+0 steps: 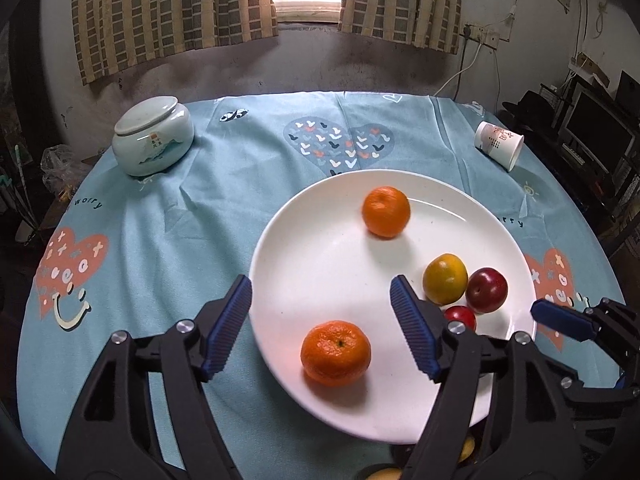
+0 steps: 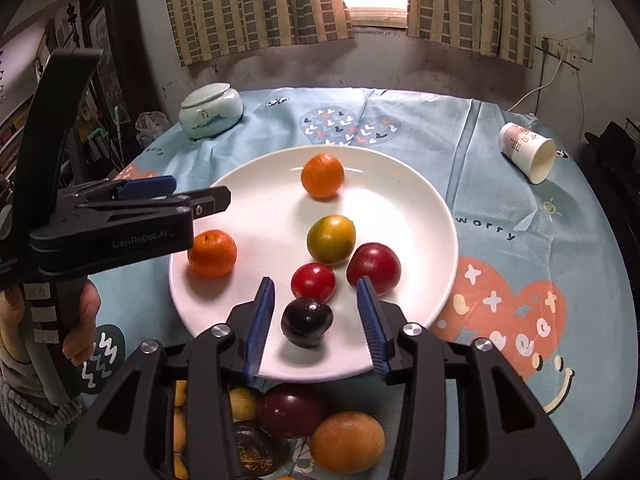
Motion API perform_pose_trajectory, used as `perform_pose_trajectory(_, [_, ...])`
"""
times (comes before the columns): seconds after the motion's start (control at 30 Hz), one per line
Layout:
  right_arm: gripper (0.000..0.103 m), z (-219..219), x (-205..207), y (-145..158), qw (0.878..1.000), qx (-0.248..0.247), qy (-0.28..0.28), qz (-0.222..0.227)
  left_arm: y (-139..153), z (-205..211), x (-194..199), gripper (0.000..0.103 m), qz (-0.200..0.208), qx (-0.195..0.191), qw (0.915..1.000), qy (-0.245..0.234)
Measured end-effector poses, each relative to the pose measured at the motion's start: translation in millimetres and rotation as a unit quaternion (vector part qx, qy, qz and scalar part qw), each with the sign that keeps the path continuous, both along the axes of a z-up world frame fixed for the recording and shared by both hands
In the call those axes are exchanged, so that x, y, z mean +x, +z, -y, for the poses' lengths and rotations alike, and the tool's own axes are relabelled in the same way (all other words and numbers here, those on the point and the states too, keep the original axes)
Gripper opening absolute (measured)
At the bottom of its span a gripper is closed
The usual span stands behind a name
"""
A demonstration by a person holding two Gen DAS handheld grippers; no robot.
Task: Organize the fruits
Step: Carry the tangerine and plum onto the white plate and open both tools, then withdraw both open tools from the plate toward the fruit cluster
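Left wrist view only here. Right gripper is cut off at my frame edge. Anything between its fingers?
Observer: Yes. A dark plum lies on the plate between the right gripper pads; jaws open, not gripping.
Operator: Any fruit off the plate?
Observer: Yes, a pile close to the camera, including a dark red fruit and a yellow-orange fruit.
Operator: What is behind the left gripper?
Observer: A hand wrapped round its handle, at the picture's left edge.

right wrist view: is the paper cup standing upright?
No. The paper cup lies tipped on its side on the tablecloth, its open mouth facing right, away from the plate.
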State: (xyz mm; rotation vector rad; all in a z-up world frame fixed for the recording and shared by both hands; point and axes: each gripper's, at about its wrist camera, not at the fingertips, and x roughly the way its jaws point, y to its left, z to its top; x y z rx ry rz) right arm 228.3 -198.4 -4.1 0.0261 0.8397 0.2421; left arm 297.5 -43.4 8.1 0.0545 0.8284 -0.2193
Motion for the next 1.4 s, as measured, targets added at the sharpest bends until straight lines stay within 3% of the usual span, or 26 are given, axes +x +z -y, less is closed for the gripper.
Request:
perform_pose_trajectory(0.03, [0.068,2.7,-4.6,8.4,1.0,0.003,-0.007,0.014,4.6,-2.3,-4.3,0.081,0.002,-0.003,1.0,0.003])
perform_pose_trajectory(0.07, [0.07,4.5,-8.5,15.8,0.999,0.007,-0.012,0.029,8.3,-4.2,-8.1,0.085,0.005,-0.005,1.0,0.006])
perform_pose_trajectory(0.27, [0.071,7.0,-39.5,50.2,0.996,0.008,-0.021,0.084,20.7,-10.7,-49.2,0.093,0.023,0.004,0.9996,0.015])
perform_pose_trajectory(0.43, [0.078,23.6,-72.3,31.4,0.995,0.015,-0.052,0.084,-3.4,-22.1,-91.8,0.097,0.002,0.007,0.9997,0.025])
perform_pose_trajectory(0.53, [0.101,38.1,-85.3,14.8,0.994,0.034,-0.078,0.074,-19.0,-28.0,-115.9,0.097,-0.009,-0.003,0.9998,0.019])
perform_pose_trajectory(0.83, [0.101,69.0,-90.0,7.0,0.986,0.1,-0.117,0.056,-45.4,-22.1,-130.3,0.097,-0.033,0.013,0.9994,-0.004])
perform_pose_trajectory(1.17, [0.101,64.9,-86.0,-4.3,0.989,0.092,-0.116,0.027,-51.3,-4.8,-125.6,0.101,-0.012,0.066,0.9976,-0.015])
perform_pose_trajectory(1.27, [0.102,63.7,-84.1,-7.8,0.99,0.084,-0.115,0.02,-46.0,-19.0,-122.9,0.101,-0.004,0.063,0.998,0.006])
perform_pose_trajectory(1.4, [0.101,63.0,-81.7,-12.2,0.991,0.068,-0.116,0.014,-41.6,-52.8,-118.2,0.101,-0.006,0.072,0.9946,0.075])
